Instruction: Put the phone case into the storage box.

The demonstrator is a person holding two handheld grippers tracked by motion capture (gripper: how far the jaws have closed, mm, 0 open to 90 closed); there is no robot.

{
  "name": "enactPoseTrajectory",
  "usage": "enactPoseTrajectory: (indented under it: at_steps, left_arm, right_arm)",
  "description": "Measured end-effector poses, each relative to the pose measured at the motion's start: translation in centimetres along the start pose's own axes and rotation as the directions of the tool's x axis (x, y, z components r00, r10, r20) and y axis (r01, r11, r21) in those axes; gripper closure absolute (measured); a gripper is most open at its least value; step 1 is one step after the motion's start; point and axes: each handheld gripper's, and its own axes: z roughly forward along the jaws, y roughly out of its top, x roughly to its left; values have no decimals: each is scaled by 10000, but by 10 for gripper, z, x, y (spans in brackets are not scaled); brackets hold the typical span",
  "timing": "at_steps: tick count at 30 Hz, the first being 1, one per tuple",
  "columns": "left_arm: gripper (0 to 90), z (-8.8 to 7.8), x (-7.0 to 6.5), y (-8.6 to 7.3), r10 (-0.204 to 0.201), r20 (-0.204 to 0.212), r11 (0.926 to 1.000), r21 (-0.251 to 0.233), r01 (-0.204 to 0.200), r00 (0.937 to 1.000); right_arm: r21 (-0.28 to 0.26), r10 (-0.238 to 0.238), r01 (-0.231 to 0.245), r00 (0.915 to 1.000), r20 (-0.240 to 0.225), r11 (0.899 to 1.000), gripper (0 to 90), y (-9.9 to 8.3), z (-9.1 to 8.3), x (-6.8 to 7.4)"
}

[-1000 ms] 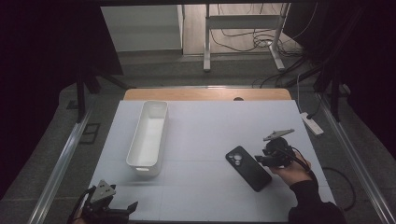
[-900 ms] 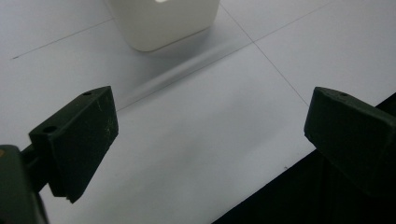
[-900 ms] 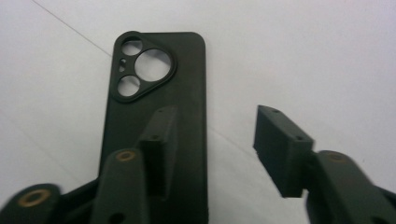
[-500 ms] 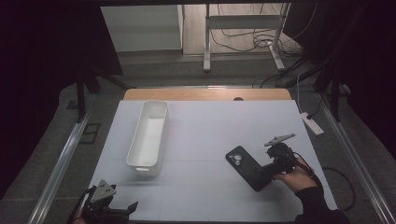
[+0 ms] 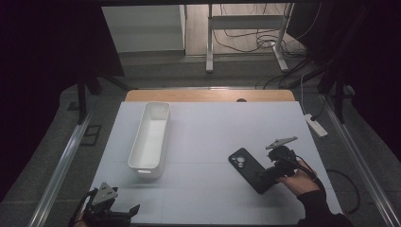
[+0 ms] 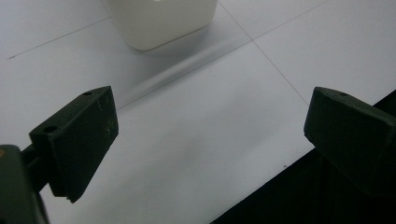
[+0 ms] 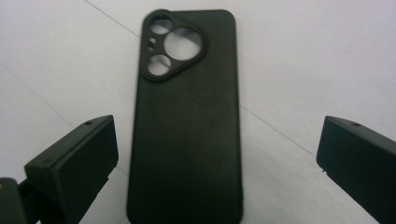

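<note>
A black phone case point(image 5: 249, 169) lies flat on the white table point(image 5: 213, 127), camera cut-outs at its far end point(image 7: 187, 126). My right gripper point(image 5: 267, 174) sits at the case's near end, held by a hand from the lower right. Its jaws have just been opening. They now stand wide open point(image 7: 217, 129) on either side of the case without touching it. My left gripper point(image 5: 128, 211) rests at the table's front left edge, open point(image 6: 210, 100), with only bare table between its pads. A white oblong bin point(image 5: 147, 170) stands empty left of centre, its near end ahead of the left gripper point(image 6: 159, 23).
A wooden strip point(image 5: 208, 96) borders the table's far edge. A white power strip point(image 5: 314, 125) lies off the right side, with cables and a stand's legs beyond. Dark floor shows past the front edge point(image 6: 299, 200).
The right hand has shifted slightly toward the front edge, with the gripper now at the case's near end. The case, the bin and the left gripper stay in place.
</note>
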Motion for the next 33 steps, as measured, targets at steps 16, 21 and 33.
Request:
enactPoseTrajectory:
  at_steps: [16, 21, 33]
  left_arm:
    - [38, 0, -1, 0, -17, -33, 10000, -12, 17, 10000]
    - [38, 0, -1, 0, -13, -32, 10000, -12, 13, 10000]
    - [37, 0, -1, 0, -15, -22, 10000, -30, 15, 10000]
  right_arm:
    - [-206, -267, 261, 9992, -301, 9994, 0, 8, 8, 23]
    - [-143, -319, 316, 9993, -208, 9994, 0, 7, 10, 24]
    - [-14, -195, 195, 9998, -62, 9998, 0, -5, 23, 20]
